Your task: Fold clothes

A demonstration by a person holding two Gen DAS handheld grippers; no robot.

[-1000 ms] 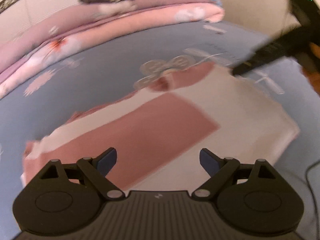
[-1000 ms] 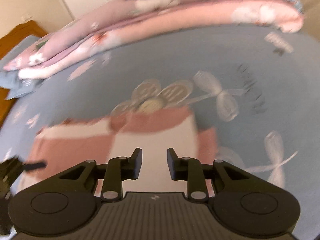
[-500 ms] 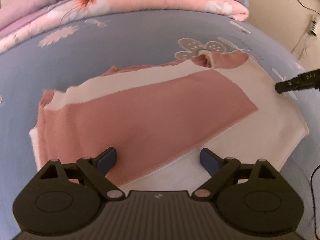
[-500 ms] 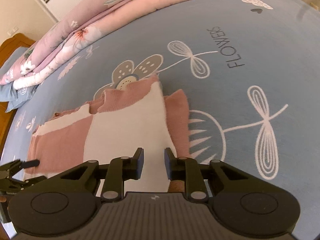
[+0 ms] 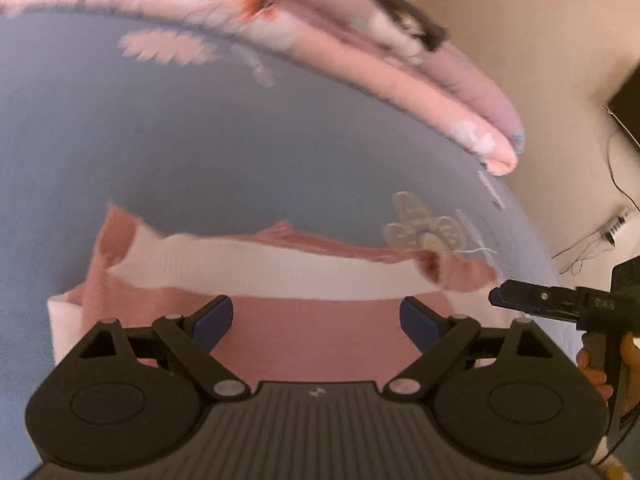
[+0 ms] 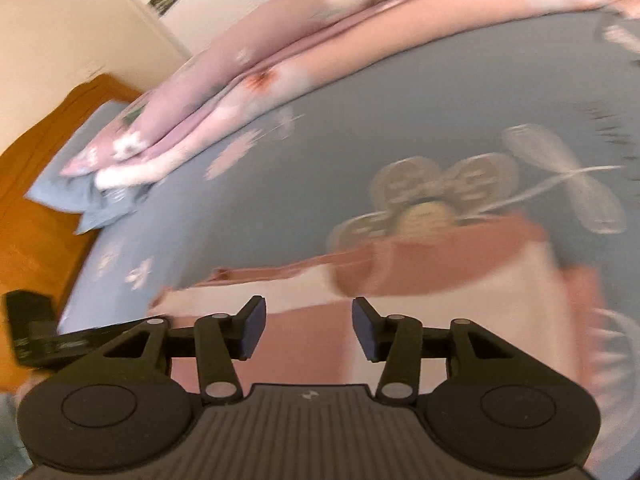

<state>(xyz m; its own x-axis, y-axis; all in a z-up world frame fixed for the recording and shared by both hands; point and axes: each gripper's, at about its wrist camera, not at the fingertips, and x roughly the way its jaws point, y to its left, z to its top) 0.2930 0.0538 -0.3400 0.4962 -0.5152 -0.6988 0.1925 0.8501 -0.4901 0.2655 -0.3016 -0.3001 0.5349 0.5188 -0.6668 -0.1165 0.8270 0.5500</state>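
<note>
Since half a second ago my right claw (image 6: 306,328) has just been opening, its pads half apart with nothing between them. My left claw (image 5: 316,320) has swung sideways and is spread wide, gripping nothing. The pink-and-white sweater (image 5: 280,272) lies flat on the blue bed (image 5: 180,152) just ahead of and under both claws, with the folded quilt (image 6: 280,56) far beyond.

One pink-and-white sweater (image 5: 280,276) lies on one blue bedsheet (image 5: 160,140). One folded pink quilt (image 5: 360,56) runs along its far edge. One pillow (image 6: 80,196) sits at the corner. Two grippers: left gripper (image 5: 316,318), right gripper (image 6: 308,328).
</note>
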